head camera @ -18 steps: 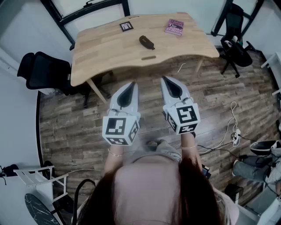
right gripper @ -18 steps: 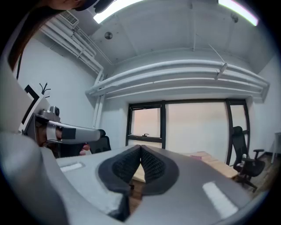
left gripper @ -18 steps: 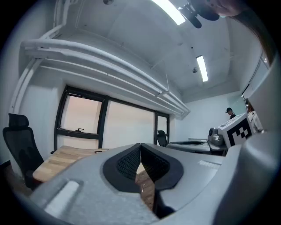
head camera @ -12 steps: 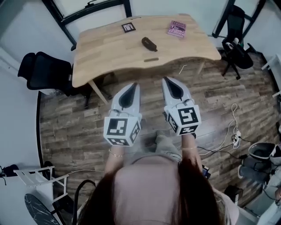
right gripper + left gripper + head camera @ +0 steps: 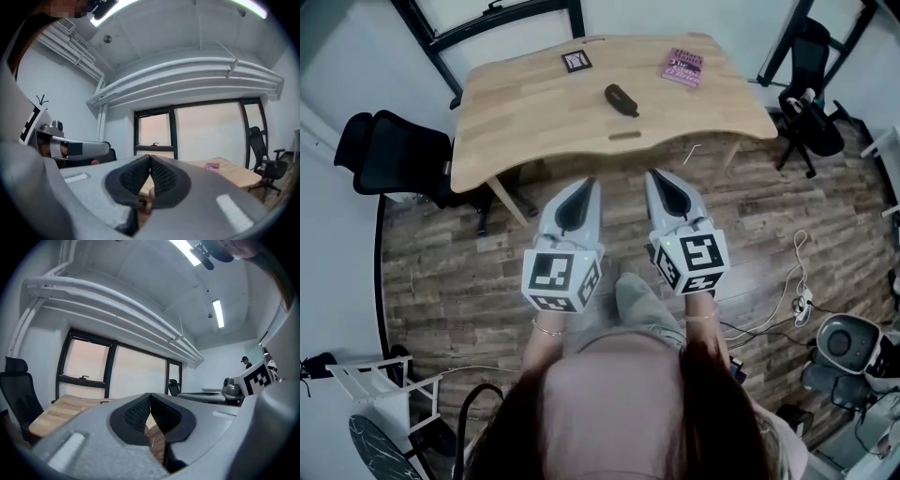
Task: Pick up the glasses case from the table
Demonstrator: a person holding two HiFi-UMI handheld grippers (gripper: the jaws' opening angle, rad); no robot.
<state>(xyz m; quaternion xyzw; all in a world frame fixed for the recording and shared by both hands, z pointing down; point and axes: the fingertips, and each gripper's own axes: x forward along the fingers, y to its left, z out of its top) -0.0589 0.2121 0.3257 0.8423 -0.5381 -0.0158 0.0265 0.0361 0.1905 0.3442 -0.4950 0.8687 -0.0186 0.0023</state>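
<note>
My left gripper (image 5: 585,184) and my right gripper (image 5: 652,175) are both closed tight, their pads meeting at the tips with nothing between them; both hang over the dark wood-plank floor (image 5: 441,272), short of the pale wooden bench (image 5: 506,122). The small dark oblong glasses case (image 5: 621,99) lies near the middle of that bench, well apart from either gripper; a pink book (image 5: 684,67) sits beyond it to the right and a black-and-white square marker card (image 5: 576,62) beyond it to the left.

The main risk, as I judge it, is arriving with a closed gripper; the tips would shove the case across the smooth top instead of straddling it. A second risk is closing along its length; the rounded shell could swivel or squirt out of the pads.

In the head view its long axis runs on a slant, from far-left to near-right; I judge the gripper should close across the short width. I cannot tell which side is the hinge and which the opening; the case shows too small.
</note>
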